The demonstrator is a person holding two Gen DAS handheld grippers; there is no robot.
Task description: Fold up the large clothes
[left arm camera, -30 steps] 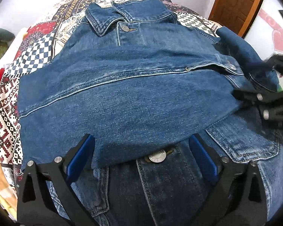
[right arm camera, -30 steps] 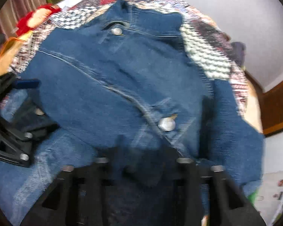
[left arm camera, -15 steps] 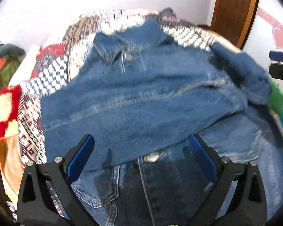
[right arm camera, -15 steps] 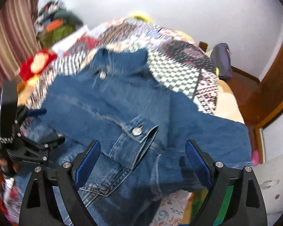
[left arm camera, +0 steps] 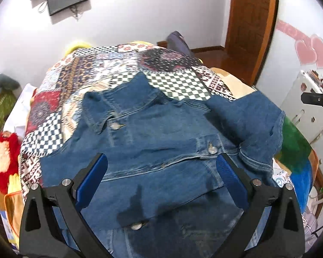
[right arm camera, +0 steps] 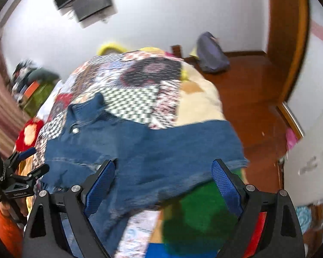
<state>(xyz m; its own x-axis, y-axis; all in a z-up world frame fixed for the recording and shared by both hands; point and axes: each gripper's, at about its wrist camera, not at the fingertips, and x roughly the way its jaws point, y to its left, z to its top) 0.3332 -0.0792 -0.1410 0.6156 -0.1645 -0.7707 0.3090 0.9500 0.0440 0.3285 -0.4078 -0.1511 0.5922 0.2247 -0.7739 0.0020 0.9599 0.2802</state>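
Both grippers have let go and pulled back up, so this fold looks done. The blue denim jacket [left arm camera: 161, 150] lies on the patchwork bed [left arm camera: 109, 68], out past both jaws. The left gripper [left arm camera: 161, 182] and right gripper [right arm camera: 163, 185] hang wide apart, holding nothing. One sleeve [left arm camera: 247, 118] is folded across.

The jacket [left arm camera: 161, 150] lies on the quilt [left arm camera: 122, 64] (collar [left arm camera: 118, 105] toward the far wall), a door [left arm camera: 247, 25] right behind

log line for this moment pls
left gripper: open | right gripper: open | blue denim jacket: sleeves folded in, on patchwork quilt
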